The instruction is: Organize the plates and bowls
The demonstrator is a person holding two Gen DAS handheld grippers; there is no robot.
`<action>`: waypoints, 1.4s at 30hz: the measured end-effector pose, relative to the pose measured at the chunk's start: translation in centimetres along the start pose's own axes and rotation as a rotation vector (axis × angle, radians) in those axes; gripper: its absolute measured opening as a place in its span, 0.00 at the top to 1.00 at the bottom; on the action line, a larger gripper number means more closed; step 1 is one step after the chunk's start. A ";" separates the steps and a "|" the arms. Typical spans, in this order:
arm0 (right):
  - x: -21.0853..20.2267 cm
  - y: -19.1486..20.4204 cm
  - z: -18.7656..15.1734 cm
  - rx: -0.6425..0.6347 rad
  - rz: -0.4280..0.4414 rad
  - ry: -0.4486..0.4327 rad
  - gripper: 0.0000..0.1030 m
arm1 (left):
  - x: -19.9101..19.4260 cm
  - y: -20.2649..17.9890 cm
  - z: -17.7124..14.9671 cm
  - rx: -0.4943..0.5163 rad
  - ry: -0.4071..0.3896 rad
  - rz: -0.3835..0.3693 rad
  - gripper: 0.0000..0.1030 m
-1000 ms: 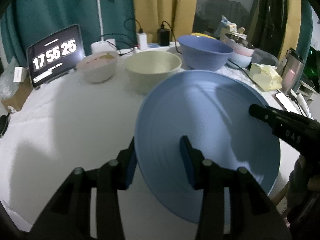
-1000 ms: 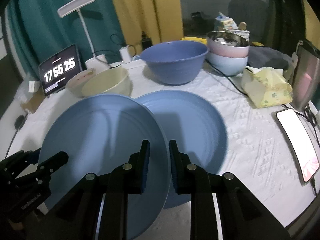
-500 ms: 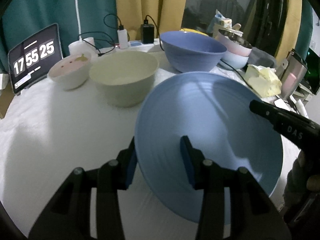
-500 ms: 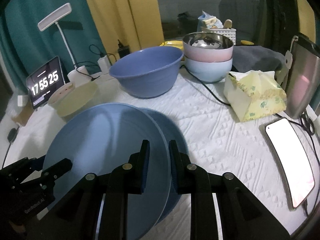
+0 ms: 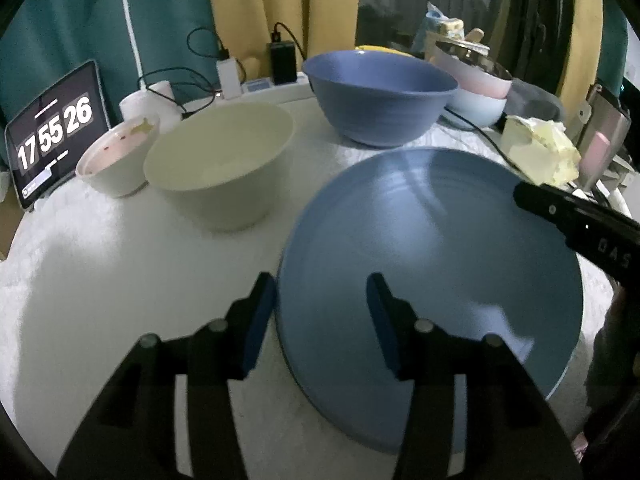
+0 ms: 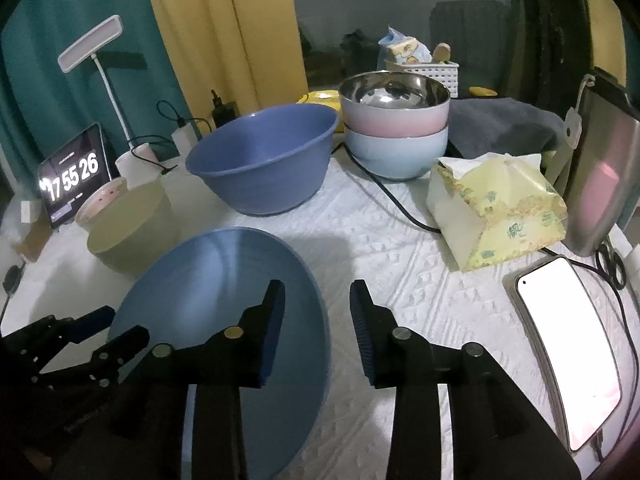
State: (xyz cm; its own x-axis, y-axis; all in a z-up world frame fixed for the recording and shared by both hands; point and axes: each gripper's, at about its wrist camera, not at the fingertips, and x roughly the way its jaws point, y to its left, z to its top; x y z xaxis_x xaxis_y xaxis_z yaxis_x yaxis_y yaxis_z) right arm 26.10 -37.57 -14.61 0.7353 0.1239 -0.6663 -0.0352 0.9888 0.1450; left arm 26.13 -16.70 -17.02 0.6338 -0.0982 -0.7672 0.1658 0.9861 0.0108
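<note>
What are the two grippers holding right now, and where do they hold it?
Nothing seems held. Both the left gripper and the right gripper are open. The left gripper's fingers straddle the near rim of the blue plate without clamping it.

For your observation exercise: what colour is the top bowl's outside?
Pink bowl, shiny metal inside; right wrist view.

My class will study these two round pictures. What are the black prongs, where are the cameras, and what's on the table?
No robot: a person holds a two-finger gripper in each hand, each carrying a wide-angle camera looking along its fingers. One picture is from the left gripper, the other from the right gripper. Both are open. On the white table: a blue plate, cream bowl, dark blue bowl, small pink bowl, tissues, phone and clock. The left gripper straddles the plate's rim; nothing is clamped.
</note>
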 end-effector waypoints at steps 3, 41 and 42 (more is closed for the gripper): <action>0.6 -0.4 -0.3 0.008 -0.007 0.020 0.63 | 0.6 0.5 -0.2 -0.028 0.017 0.009 0.52; 0.3 3.3 -4.0 0.060 0.014 0.051 0.61 | -0.5 4.1 -2.7 -0.115 0.045 -0.119 0.53; 0.2 3.8 -4.3 0.057 0.015 0.053 0.61 | -0.7 4.5 -3.0 -0.119 0.045 -0.119 0.53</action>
State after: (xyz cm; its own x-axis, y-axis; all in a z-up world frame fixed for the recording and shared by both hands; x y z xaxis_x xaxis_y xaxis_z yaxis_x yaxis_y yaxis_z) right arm 23.23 -33.45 -17.31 0.6978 0.1444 -0.7016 -0.0059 0.9806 0.1960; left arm 24.19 -11.80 -18.34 0.5800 -0.2119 -0.7866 0.1457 0.9770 -0.1557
